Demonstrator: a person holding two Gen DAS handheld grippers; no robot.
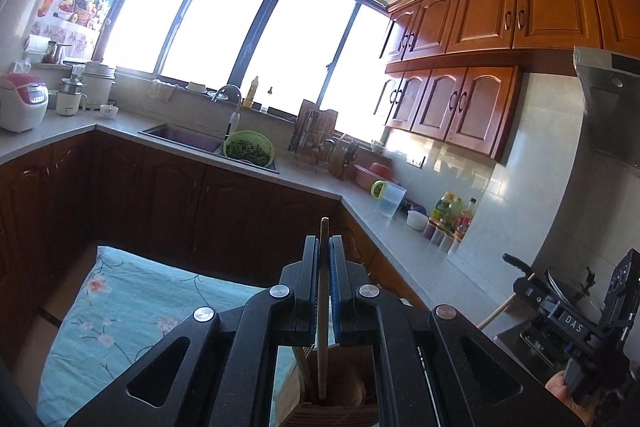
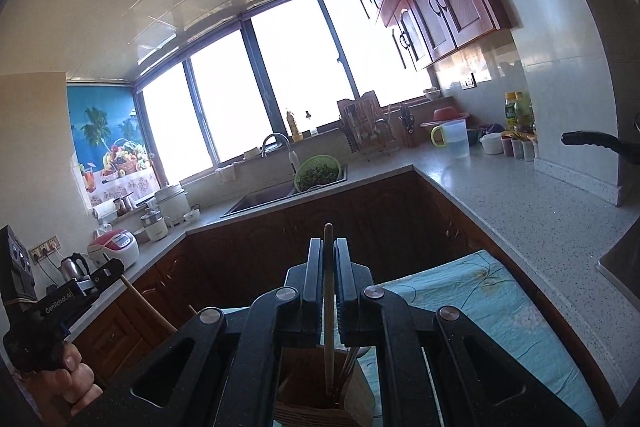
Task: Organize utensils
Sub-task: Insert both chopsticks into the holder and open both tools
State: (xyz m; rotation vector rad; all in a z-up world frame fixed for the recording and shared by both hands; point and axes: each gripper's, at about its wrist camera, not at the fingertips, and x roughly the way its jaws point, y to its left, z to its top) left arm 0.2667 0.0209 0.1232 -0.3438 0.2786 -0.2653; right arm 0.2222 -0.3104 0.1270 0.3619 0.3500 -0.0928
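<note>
— Wooden chopstick pinched upright in the left gripper, why?
— So its tip drops into the wooden holder below. The right gripper pinches another chopstick likewise, over the floral cloth.

The left tool clamps an upright chopstick above a wooden holder

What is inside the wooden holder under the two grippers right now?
The wooden holder takes the lower end of the chopstick held by the right gripper, plus other utensil handles leaning inside. Its bottom is hidden by the gripper body.
</note>
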